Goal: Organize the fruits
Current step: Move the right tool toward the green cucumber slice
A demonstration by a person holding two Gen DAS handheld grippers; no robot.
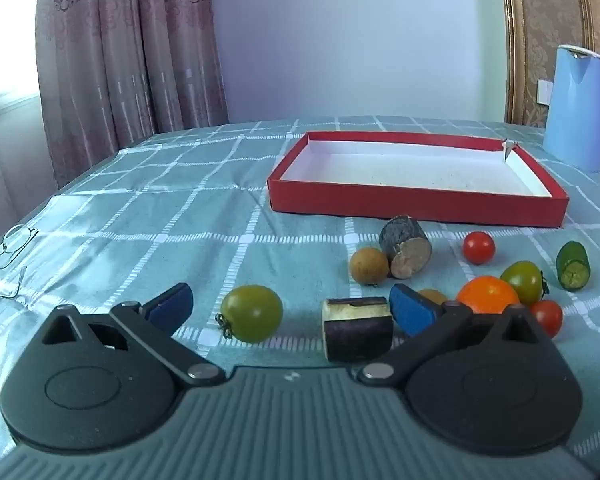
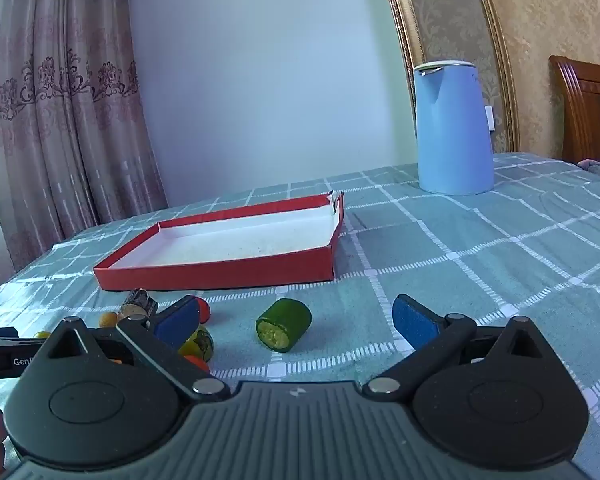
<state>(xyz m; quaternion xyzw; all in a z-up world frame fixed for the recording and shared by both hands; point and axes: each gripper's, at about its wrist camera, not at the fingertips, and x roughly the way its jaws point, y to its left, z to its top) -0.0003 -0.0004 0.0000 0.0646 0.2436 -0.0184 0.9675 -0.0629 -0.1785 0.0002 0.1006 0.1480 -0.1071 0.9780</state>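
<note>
Both grippers are spread wide and empty, low over the checked table (image 1: 140, 184). The left gripper (image 1: 292, 312) frames a green tomato (image 1: 252, 313) and an eggplant chunk (image 1: 357, 328); the rest of the fruits cluster toward its 2 o'clock, and the red box (image 1: 416, 204) waits empty at 12.

The right gripper (image 2: 296, 322) has the cucumber piece (image 2: 284, 325) almost centred between its pads (a cylinder lying on its side, likely to roll). Best to ease forward, straddle the curved sides, close gently, then lift toward the box (image 2: 220, 268) at 11 o'clock.
</note>
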